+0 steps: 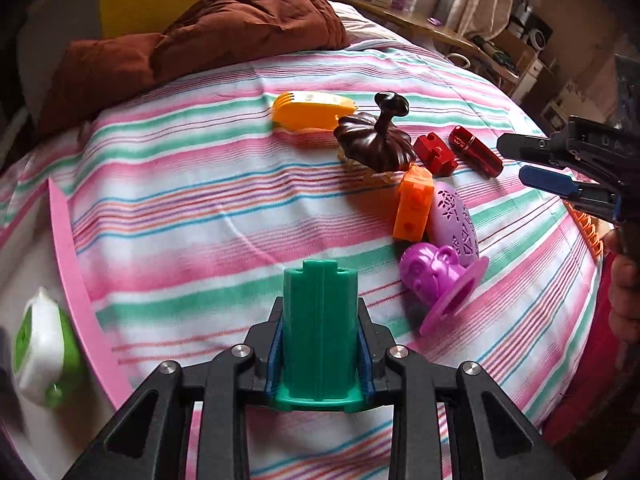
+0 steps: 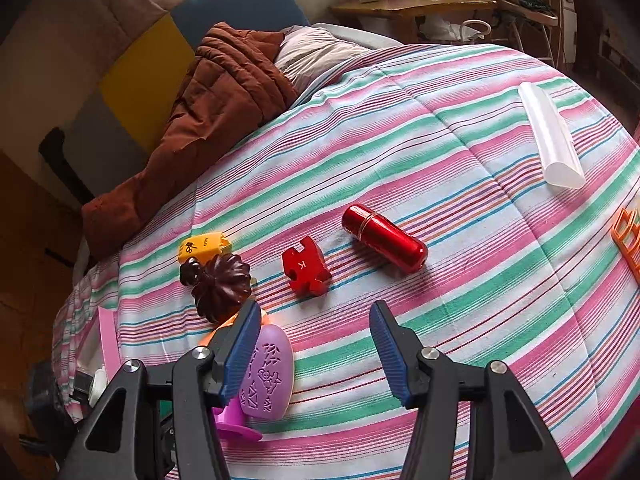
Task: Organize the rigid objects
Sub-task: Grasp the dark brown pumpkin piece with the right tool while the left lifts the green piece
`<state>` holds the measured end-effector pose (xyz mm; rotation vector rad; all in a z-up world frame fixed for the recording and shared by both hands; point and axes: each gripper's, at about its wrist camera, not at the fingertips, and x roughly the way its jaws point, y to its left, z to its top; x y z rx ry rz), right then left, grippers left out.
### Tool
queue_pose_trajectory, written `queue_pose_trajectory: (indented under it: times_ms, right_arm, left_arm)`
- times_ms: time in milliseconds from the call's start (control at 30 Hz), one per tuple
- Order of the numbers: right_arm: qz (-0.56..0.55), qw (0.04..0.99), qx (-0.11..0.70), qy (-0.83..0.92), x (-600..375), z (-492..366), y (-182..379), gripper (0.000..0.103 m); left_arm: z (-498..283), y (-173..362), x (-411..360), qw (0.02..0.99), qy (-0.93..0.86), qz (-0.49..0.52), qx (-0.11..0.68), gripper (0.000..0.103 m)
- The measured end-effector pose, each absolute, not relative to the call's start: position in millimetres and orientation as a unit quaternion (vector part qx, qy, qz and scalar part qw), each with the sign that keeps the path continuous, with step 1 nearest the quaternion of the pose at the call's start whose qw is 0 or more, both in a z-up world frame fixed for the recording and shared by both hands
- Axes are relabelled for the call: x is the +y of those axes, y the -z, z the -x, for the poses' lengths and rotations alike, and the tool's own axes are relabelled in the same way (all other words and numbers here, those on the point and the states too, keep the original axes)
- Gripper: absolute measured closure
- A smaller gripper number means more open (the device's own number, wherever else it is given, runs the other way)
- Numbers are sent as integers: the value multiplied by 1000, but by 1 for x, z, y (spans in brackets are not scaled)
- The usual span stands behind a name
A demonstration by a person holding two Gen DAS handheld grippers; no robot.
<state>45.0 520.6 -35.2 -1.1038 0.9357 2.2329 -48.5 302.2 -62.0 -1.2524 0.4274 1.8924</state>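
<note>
Plainly, red puzzle piece point(image 2: 306, 270) reads "K".

orange rack point(image 2: 628, 236) cropped, white-green object point(image 1: 40, 354) perhaps blurred

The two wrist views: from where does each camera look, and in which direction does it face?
Left wrist: sits behind the left gripper, shut on the green block, facing across the striped bed toward the brown quilt; the right gripper enters at the right edge.
Right wrist: sits behind the open right gripper, looking down the bed.
Shared: red cylinder, red puzzle piece, purple oval, dark brown lid.
</note>
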Motion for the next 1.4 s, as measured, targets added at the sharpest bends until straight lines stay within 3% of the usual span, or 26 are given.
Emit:
queue_pose_trajectory:
  times_ms: [367,733,767,867,1133,1400]
  right_arm:
    - [432,155,253,-852,472,-15,29,53]
    - [452,149,191,-859,465,60,45,53]
    - [448,146,190,-861,465,63,48,56]
    - [433,149,155,-876,462,68,51,80]
    - [422,159,160,-878,471,64,43,81]
    - [435,182,154,-868,479,64,48,81]
  left_arm:
    - [46,69,299,392,-769,485,141,73]
    - [45,73,293,395,-773,481,123,73]
    - [45,73,293,395,-773,481,121,73]
    - [44,74,292,394,-776,479,116,73]
    - [39,71,292,387,-784,472,109,73]
    - [31,34,264,395,-796,453,69,73]
